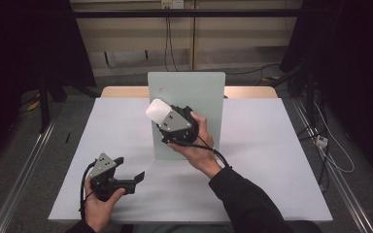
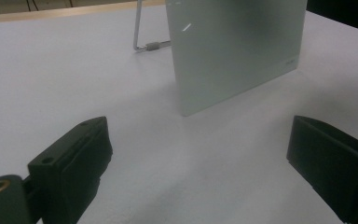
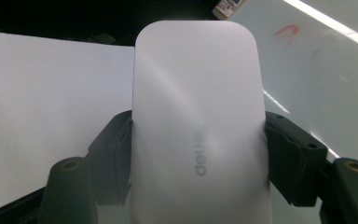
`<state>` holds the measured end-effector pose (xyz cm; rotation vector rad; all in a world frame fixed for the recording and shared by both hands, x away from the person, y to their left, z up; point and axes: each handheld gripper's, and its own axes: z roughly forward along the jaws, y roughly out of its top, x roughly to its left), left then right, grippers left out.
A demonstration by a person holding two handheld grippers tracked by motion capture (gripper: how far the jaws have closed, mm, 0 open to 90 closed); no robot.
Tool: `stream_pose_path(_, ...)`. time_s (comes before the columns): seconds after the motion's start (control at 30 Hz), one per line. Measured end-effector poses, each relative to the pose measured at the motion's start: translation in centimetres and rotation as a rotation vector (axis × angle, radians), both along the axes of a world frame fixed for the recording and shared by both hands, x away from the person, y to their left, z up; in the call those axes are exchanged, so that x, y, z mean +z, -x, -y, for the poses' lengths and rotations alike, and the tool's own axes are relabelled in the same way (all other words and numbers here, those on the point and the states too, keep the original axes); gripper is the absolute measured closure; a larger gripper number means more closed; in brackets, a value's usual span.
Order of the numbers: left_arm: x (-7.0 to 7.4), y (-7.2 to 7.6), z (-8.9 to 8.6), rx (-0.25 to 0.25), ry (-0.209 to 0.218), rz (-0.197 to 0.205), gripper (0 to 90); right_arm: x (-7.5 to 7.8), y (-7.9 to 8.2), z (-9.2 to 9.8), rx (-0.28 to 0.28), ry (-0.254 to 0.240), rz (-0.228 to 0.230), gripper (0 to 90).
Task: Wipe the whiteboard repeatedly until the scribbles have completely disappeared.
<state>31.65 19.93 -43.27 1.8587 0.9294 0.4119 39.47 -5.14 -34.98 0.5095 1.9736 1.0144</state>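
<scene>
A pale green board (image 1: pixel 199 87) stands upright in the middle of the white table (image 1: pixel 262 145). My right gripper (image 1: pixel 162 118) is shut on a white rounded eraser (image 1: pixel 156 110) and holds it up at the board's left part. In the right gripper view the black pads (image 3: pixel 116 149) press both long sides of the eraser (image 3: pixel 196 102), and a faint red mark (image 3: pixel 286 31) shows on the board (image 3: pixel 321 79) beyond it. My left gripper (image 1: pixel 130 168) rests low at the table's front left, open with nothing between its fingers (image 2: pixel 74 158), facing the board (image 2: pixel 233 51).
A metal stand leg (image 2: pixel 142 42) props the board from behind. A wooden strip (image 1: pixel 121 91) runs along the table's far edge. Cables (image 1: pixel 320 141) lie on the floor to the right, and dark curtains close in both sides.
</scene>
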Motion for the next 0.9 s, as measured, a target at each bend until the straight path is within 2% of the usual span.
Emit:
stream_pose_path(0.23,0.0,0.0,0.0,-0.002,-0.001,-0.005,6.1,2.8,-0.8,2.1,-0.081,-0.035,0.05,31.5)
stream_pose_path(0.37,0.0,0.0,0.0,-0.003,-0.003,-0.003,6.1,3.3,-1.1,1.8,-0.087,-0.039,0.062,31.5)
stream_pose_path(0.43,0.0,0.0,0.0,-0.003,-0.001,-0.005,6.1,3.0,-1.1,1.4,-0.081,-0.043,0.064,31.5)
stream_pose_path(0.5,0.0,0.0,0.0,-0.001,0.0,-0.006,6.1,2.5,-1.0,0.7,-0.063,-0.027,0.052,31.5)
stream_pose_path(0.67,0.0,0.0,-0.1,-0.001,0.001,-0.007,6.1,0.7,-0.4,-0.9,-0.015,-0.007,0.017,31.5)
stream_pose_path(0.8,0.0,0.0,0.0,-0.006,0.003,-0.004,6.1,-0.7,0.0,-2.0,0.016,0.028,-0.001,31.5)
stream_pose_path(0.9,0.0,0.0,0.0,-0.006,0.003,-0.007,6.1,-1.0,0.1,-2.3,0.018,0.031,-0.002,31.4)
